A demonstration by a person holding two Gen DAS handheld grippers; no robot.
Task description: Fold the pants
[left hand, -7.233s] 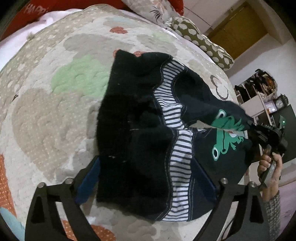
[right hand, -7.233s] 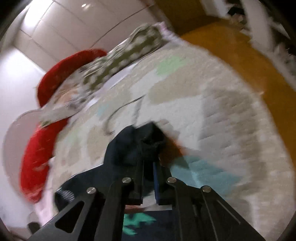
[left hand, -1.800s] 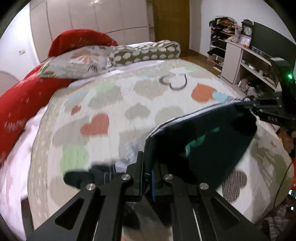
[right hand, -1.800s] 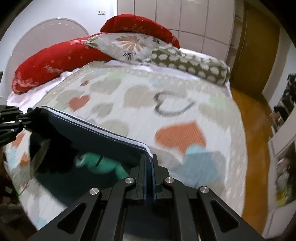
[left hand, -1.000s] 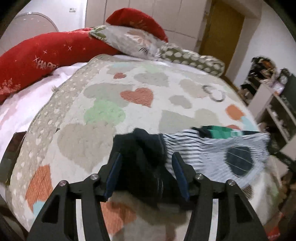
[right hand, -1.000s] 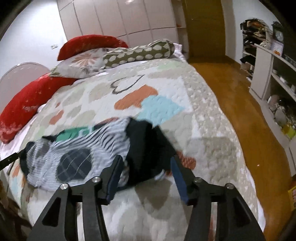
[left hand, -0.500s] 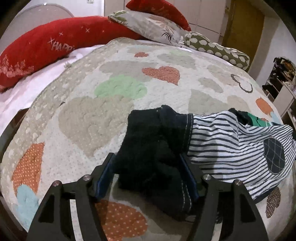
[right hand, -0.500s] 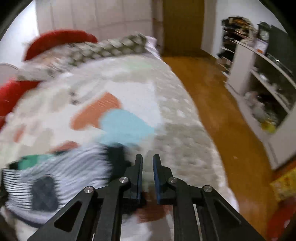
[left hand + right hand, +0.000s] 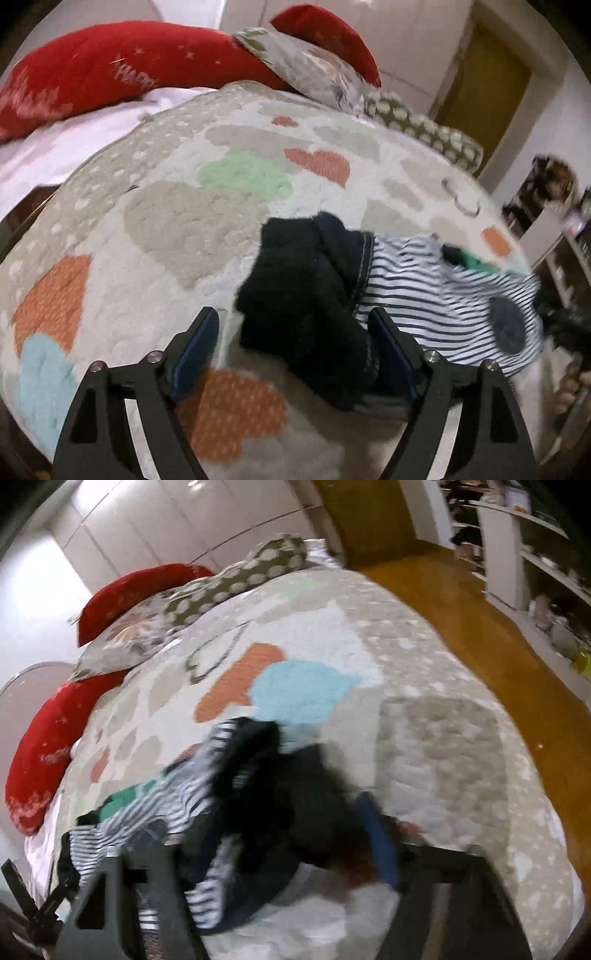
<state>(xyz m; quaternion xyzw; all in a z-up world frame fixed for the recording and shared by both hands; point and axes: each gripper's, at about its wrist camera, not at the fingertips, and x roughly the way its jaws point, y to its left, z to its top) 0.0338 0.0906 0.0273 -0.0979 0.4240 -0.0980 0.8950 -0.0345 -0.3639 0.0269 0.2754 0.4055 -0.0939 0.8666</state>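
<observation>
The small dark pants [image 9: 306, 295] lie in a heap on the heart-patterned bedspread [image 9: 177, 221], with their striped lining [image 9: 436, 295] turned outward to the right. My left gripper [image 9: 295, 350] is open, and its jaws stand either side of the dark bunched end without closing on it. In the blurred right wrist view the same pants [image 9: 258, 805] lie in front of my right gripper [image 9: 280, 849], which is open with the cloth between its fingers. The right gripper also shows at the far right of the left wrist view [image 9: 569, 332].
Red pillows [image 9: 110, 81], a floral pillow [image 9: 306, 70] and a spotted bolster [image 9: 424, 129] lie at the head of the bed. The wooden floor [image 9: 498, 627] and white shelves [image 9: 517, 554] are to the right of the bed.
Both grippers let go of the pants, which dropped onto the bedspread striped side out. My right gripper shut for a moment and now stands open over the cloth. The left stays open.
</observation>
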